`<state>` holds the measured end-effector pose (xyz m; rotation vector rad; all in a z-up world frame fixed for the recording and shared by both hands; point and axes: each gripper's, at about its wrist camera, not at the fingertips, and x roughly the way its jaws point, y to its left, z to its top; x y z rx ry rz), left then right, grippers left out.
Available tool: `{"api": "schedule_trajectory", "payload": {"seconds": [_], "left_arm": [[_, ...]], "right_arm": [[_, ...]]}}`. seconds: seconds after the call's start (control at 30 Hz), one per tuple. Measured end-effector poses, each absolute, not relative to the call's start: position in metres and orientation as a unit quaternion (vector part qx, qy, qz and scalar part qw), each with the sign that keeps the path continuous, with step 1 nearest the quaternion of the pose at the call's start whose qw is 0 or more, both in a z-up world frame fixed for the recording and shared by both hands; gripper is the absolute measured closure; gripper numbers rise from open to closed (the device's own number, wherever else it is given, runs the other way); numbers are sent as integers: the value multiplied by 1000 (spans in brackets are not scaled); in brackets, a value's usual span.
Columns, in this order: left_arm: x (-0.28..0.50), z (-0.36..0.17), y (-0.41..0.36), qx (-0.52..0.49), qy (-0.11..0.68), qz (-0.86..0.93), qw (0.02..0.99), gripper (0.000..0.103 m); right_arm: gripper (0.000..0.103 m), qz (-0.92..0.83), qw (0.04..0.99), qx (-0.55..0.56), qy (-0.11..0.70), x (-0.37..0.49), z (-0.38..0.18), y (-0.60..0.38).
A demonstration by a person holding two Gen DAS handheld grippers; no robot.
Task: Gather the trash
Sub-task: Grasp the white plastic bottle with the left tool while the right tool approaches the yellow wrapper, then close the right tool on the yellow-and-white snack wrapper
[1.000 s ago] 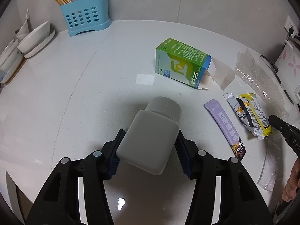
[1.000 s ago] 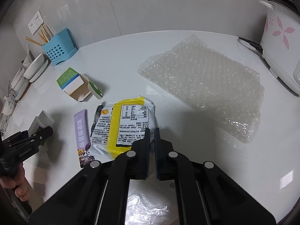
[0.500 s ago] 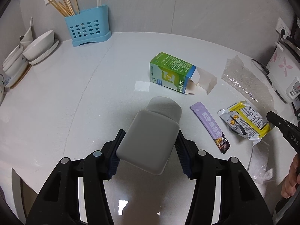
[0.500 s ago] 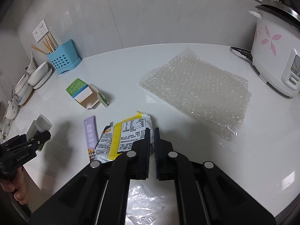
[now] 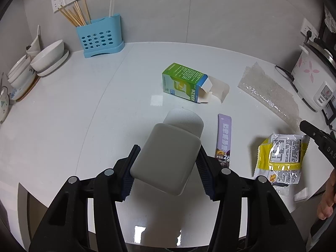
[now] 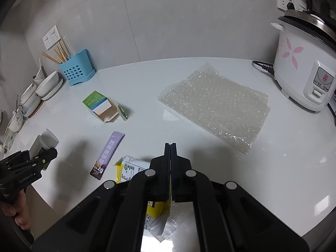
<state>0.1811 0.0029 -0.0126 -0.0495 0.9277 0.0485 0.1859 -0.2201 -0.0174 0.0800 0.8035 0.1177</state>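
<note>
Your blue utensil holder stands at the back of the worktop against the wall, with wooden chopsticks and pale straws sticking out of it. To its left, white bowls sit stacked on plates. A green carton lies on its side mid-worktop with its end flap open; you cannot tell whether anything is inside. A white rice cooker with pink petals stands at the right, lid on, near a wall socket.

The worktop is white and glossy, backed by pale grey wall panels. A sheet of bubble wrap lies flat between the carton and the cooker. A purple sachet lies flat nearer you, and a clear plastic film lies at the front edge.

Your left fingers stand part-way open, clamped on the two sides of a grey bottle with a white ribbed cap; the bottle is tilted with its cap pointing away from you and is held clear above the worktop. Your right fingers are pressed fully together, and the edge of a yellow-and-white snack wrapper is pinched between them; the wrapper hangs below them, lifted off the worktop just right of the purple sachet. A hand shows on the right handle.
</note>
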Motion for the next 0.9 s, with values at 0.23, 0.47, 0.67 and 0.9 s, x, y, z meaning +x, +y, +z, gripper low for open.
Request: {"api": "schedule_trajectory", "payload": {"seconds": [0.23,0.47,0.67,0.9], "left_arm": [[175,-6,9,-29,444,26,895,51],[163,8,10,-31,435,27,899,51],[153,13,9,-30,432,28,901,51],[151,3,8,-31,441,27,897,51]], "right_arm": [[103,58,923,43,377,178,-1,-223],[103,64,932,35,356,163,20,-217],[99,59,932,1,358,152,24,-212],[43,58,911,0,409,156,-6,-219]]}}
